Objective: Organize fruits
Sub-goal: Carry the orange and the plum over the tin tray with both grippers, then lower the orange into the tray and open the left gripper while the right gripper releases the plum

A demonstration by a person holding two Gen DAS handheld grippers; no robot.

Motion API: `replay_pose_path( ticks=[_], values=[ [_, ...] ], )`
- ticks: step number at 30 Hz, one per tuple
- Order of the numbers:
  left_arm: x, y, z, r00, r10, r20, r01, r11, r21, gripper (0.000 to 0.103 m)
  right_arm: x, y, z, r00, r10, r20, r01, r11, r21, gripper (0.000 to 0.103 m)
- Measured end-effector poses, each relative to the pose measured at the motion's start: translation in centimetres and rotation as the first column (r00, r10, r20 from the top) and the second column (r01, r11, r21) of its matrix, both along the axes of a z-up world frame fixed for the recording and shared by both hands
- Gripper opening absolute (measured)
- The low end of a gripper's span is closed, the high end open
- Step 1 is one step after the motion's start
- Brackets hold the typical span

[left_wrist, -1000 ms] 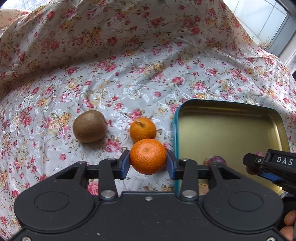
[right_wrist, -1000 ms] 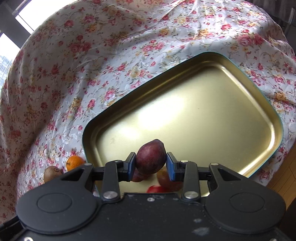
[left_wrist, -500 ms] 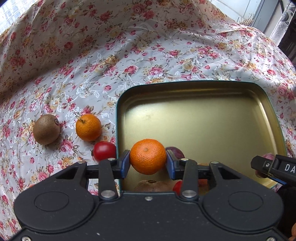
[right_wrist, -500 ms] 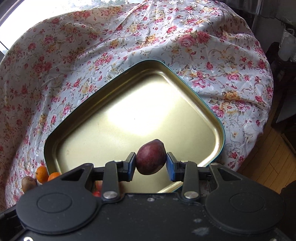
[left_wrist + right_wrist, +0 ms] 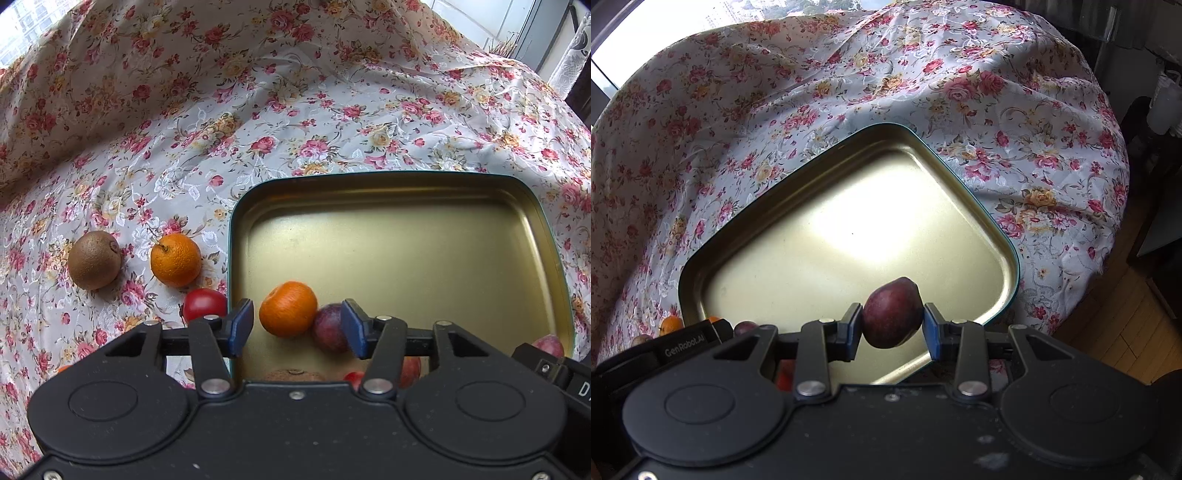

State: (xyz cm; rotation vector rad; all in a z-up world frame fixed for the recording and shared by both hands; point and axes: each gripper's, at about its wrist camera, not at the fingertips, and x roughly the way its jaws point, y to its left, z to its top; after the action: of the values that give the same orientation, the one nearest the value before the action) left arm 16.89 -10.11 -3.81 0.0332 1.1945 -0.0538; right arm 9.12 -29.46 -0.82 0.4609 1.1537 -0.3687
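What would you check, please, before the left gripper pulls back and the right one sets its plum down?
1. Left gripper open: ok.
2. Mandarin free of both pads, inside the tray: ok.
3. Mandarin at rest: cannot tell; it leans on a plum.
4. Right gripper shut on its dark plum: ok.
5. Bare tray floor beyond that plum: ok.
6. Kiwi on the cloth, still to collect: not ok.

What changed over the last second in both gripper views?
The left gripper carried its mandarin from the cloth over the tray, then opened and released it beside a plum. The right gripper stayed shut on its plum; kiwi and second mandarin unmoved.
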Motion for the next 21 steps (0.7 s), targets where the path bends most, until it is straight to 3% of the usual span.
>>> replay_pose_path(
  ticks=[21],
  values=[
    [-1.5, 2.9, 0.6, 0.999, -0.027, -0.04, 0.029, 0.999, 0.034, 0.06, 0.7, 0.6, 1.2, 0.999, -0.027, 0.019, 0.027, 1.0, 0.0, 0.037]
  ],
)
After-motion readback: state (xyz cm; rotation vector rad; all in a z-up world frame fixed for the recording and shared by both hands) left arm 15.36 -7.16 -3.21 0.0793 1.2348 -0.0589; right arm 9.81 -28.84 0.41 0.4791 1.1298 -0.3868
